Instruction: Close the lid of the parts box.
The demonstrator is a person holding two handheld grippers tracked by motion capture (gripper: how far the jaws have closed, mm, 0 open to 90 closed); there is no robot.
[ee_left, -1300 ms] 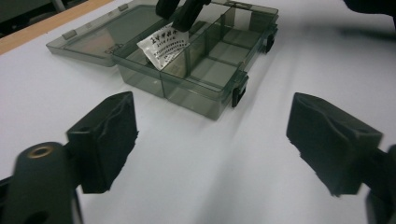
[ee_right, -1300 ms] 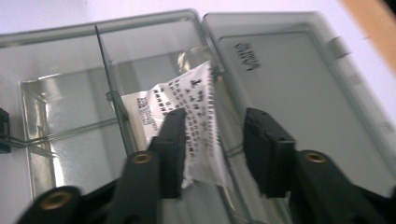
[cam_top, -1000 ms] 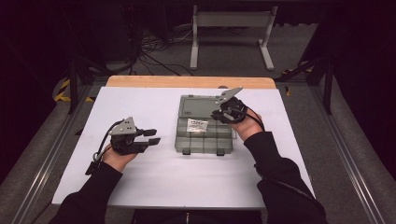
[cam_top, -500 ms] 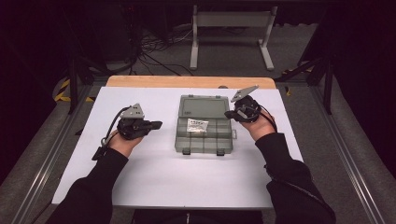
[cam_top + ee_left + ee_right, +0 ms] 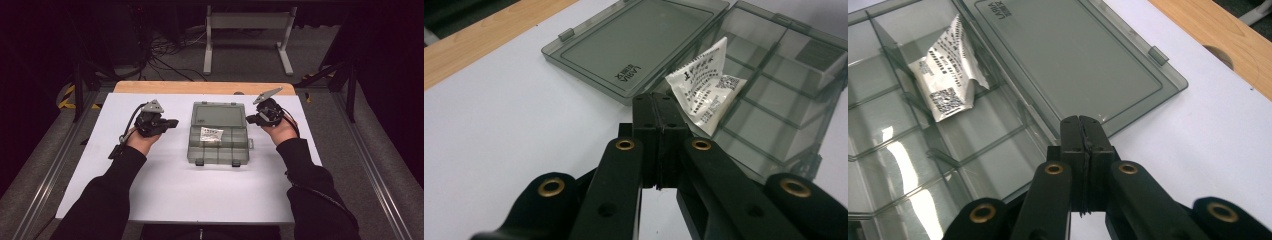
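Lying across the middle of the white table [image 5: 165,195], with a strip of wooden edge [image 5: 200,88] at the far side. Going from the left: hovering above the white surface just beside the box's left side, the left gripper [image 5: 172,122], jaws pressed flat together with nothing between them, pointing toward the box. Seen along its own jaws in the left gripper view [image 5: 658,107], tips sitting just short of the lid's near corner. Resting at the table's centre, the clear grey compartment box [image 5: 218,147], standing open, its lid [image 5: 219,114] folded back flat toward the far edge. Leaning inside one of the upper compartments, close to the hinge line, a small white printed packet [image 5: 211,134], crumpled and tilted rather than lying flat; showing black print and a code square in the right gripper view [image 5: 950,75]. Staying apart from both grippers. Hanging at the box's right side, level with the lid, the right gripper [image 5: 250,120], jaws likewise closed on nothing, tips [image 5: 1083,125] poised over the lid's edge near the hinge.
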